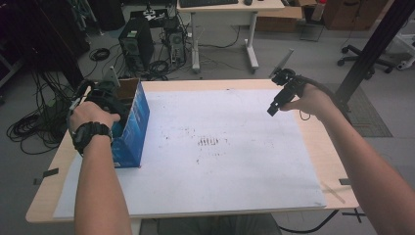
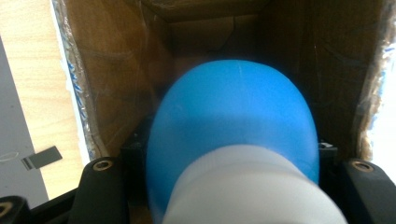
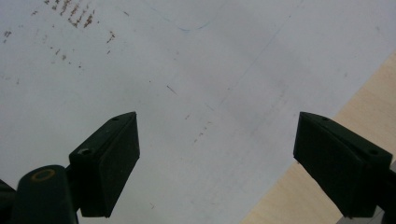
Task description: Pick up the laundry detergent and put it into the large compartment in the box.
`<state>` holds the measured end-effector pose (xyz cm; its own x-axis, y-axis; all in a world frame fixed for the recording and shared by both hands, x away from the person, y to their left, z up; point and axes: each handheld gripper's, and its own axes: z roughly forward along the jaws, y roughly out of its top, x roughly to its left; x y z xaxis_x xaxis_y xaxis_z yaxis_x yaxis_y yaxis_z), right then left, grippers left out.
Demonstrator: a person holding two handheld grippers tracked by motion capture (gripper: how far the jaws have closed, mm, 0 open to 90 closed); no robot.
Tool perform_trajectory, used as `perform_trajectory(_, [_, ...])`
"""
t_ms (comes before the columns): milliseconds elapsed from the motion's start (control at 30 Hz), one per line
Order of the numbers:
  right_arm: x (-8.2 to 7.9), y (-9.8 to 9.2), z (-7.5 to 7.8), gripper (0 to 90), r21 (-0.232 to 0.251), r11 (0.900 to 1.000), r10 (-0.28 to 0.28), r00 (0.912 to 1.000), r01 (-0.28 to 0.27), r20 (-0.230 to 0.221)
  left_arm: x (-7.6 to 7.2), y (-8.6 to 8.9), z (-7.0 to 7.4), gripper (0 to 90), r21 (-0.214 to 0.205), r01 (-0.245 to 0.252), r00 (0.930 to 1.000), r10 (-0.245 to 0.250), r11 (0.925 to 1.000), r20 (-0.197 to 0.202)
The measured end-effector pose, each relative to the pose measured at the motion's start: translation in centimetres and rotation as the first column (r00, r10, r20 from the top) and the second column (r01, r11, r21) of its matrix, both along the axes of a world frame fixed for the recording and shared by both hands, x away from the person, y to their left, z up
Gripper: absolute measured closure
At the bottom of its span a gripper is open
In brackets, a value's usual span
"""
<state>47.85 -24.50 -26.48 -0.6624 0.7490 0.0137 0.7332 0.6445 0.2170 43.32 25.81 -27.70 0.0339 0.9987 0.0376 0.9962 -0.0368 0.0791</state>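
An open cardboard box (image 1: pixel 133 120) with blue printed sides stands on the table's left side. My left gripper (image 2: pixel 231 151) reaches down into it, shut on a rounded blue object (image 2: pixel 233 102) with a white end (image 2: pixel 252 186) nearest the camera. Brown box walls (image 2: pixel 116 84) surround the object. In the high view the left hand (image 1: pixel 90 115) sits at the box's mouth. My right gripper (image 1: pixel 274 108) hovers over the far right part of the white sheet (image 1: pixel 220 161). Its jaws stand open (image 3: pixel 217 140) with nothing between them, above the sheet (image 3: pixel 187 70).
The wooden table edge (image 3: pixel 359 88) lies just right of the right gripper. On the floor beyond the table stand computer towers (image 1: pixel 137 44) among cables (image 1: pixel 39 122), and a white desk (image 1: pixel 225 29). A black frame post (image 1: pixel 372 49) rises at the right.
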Motion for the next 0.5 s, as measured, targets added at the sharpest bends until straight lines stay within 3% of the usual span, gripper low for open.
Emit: perform_trajectory(500, [0.04,-0.05,-0.09,14.3,0.005,1.0000,-0.006,1.0000,0.006,0.001,0.09,0.25,-0.70,38.2,-0.002,-0.005,1.0000,0.005,1.0000,-0.005])
